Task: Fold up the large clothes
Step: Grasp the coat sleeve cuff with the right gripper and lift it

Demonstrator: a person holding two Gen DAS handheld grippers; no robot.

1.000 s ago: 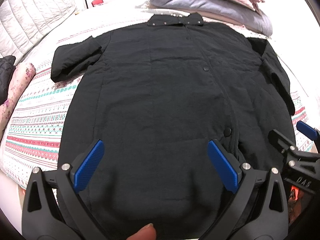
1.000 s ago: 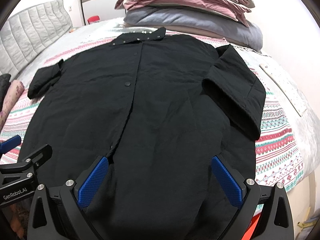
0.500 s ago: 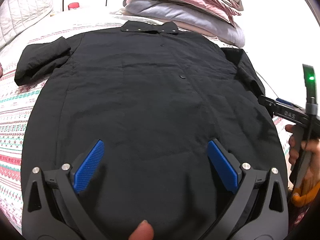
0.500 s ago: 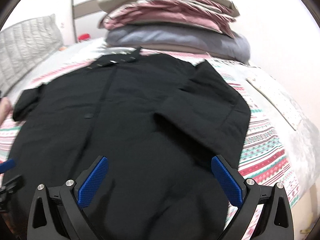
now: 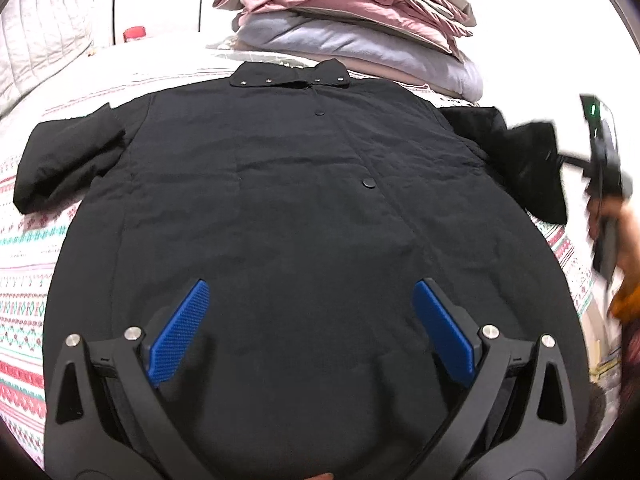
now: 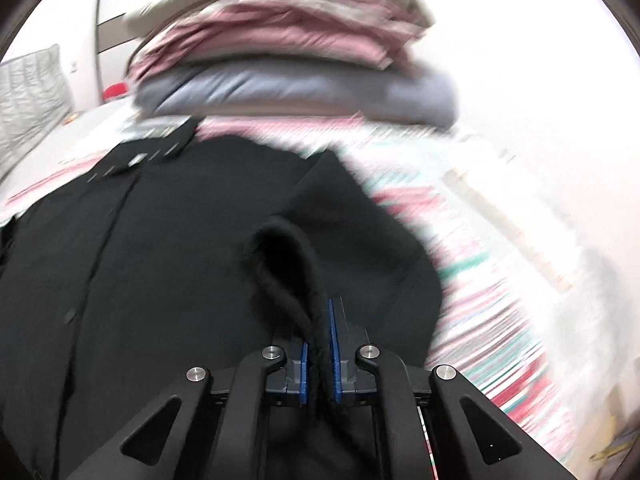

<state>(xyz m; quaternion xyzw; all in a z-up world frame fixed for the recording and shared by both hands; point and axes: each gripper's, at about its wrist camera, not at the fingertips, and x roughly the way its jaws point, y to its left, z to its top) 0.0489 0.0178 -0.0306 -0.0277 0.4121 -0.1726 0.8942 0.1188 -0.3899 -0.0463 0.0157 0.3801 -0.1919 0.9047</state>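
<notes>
Pinching only a thin cuff edge of the black quilted coat [image 5: 304, 208], spread flat on the patterned bed cover [image 5: 28, 264], the right gripper [image 6: 319, 344] is clamped shut; it could easily get yanked loose. The left gripper [image 5: 308, 328] is held open above the hem.

Bright, overexposed; right view motion-blurred; fisheye edges.
</notes>
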